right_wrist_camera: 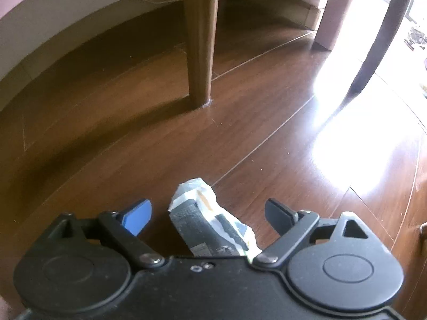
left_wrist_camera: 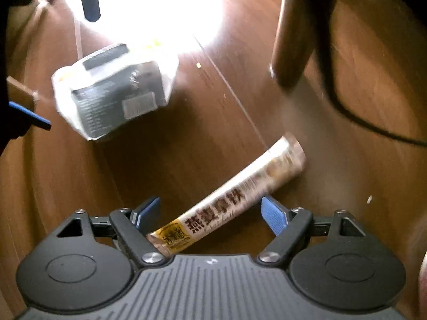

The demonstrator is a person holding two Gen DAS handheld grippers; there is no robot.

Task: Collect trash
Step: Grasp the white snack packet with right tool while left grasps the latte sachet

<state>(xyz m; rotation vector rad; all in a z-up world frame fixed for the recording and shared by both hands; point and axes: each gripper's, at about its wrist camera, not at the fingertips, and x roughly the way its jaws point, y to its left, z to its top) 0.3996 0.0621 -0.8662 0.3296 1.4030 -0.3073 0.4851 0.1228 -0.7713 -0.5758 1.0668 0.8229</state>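
A long snack wrapper [left_wrist_camera: 234, 197] with dark Chinese characters and a yellow end lies on the wooden floor [left_wrist_camera: 173, 160]. My left gripper [left_wrist_camera: 210, 213] is open, with the wrapper between its blue-padded fingers. A crumpled white and dark grey packet [left_wrist_camera: 112, 93] lies to the upper left. In the right wrist view the same packet [right_wrist_camera: 205, 221] lies between the open fingers of my right gripper [right_wrist_camera: 210, 216]. A blue fingertip [left_wrist_camera: 29, 114] of the right gripper shows at the left edge of the left wrist view.
A wooden furniture leg [left_wrist_camera: 293, 32] stands at upper right and a black cable [left_wrist_camera: 355, 117] runs beside it. In the right wrist view a wooden leg [right_wrist_camera: 200, 40], a dark leg [right_wrist_camera: 373, 42] and a skirting wall [right_wrist_camera: 66, 26] stand ahead. Bright sun glare lies on the floor.
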